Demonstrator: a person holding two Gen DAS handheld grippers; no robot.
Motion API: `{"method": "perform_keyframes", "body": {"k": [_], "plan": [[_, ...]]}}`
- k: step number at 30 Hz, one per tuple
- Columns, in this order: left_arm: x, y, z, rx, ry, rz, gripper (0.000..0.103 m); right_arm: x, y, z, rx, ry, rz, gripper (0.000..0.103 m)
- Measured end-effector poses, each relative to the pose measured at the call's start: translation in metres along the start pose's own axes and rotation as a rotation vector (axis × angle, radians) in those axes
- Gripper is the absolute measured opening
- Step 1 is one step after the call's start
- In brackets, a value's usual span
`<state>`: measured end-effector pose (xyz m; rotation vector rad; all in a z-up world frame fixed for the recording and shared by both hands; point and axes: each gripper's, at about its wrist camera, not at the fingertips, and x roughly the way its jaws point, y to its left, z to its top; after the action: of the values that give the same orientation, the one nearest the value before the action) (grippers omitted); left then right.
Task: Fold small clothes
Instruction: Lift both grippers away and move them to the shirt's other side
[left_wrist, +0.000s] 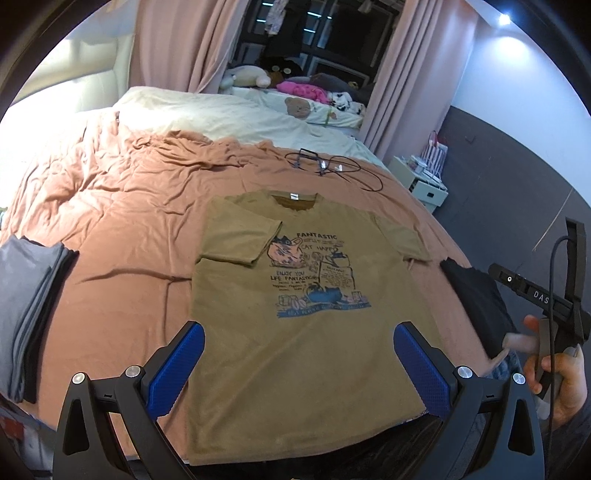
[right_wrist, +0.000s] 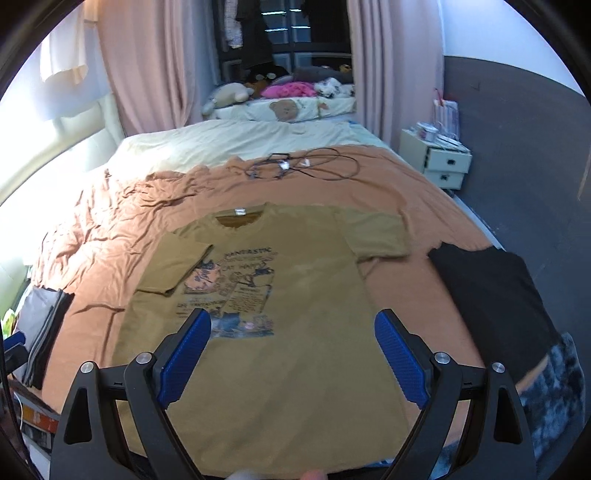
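- My left gripper is wide open and holds nothing. Its two blue fingers hang above the bottom part of the shirt.
- My right gripper is wide open too, with nothing in it. It hangs over the lower half of the same shirt.
- The olive-brown T-shirt lies flat on the bed, picture side up, with its neck pointing away from me. It has a cat cartoon print and the word "FANTASTIC" on it.
- The shirt's left sleeve is folded in over the chest and touches the print. The right sleeve lies spread out to the side.
- The bed has a wrinkled orange-pink blanket under the shirt.
- A stack of folded grey and dark clothes sits at the left edge of the bed, well apart from the shirt.
- A black garment lies just beside the shirt on the right.
- A tangle of black cables lies on the blanket beyond the shirt's neck.
- In the left view I see a hand holding the other gripper's handle at the right edge.
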<state>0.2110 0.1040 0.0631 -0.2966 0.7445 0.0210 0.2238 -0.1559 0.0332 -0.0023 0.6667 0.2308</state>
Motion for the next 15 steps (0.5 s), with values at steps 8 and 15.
{"method": "perform_keyframes", "body": {"k": [8, 15], "plan": [[-0.013, -0.021, -0.005, 0.034, -0.029, -0.001, 0.103, -0.001, -0.012, -0.006, 0.04, 0.0, 0.029, 0.103], [-0.004, -0.048, 0.002, 0.075, -0.033, -0.037, 0.103, -0.002, -0.043, -0.01, 0.058, -0.021, 0.052, 0.103]]}}
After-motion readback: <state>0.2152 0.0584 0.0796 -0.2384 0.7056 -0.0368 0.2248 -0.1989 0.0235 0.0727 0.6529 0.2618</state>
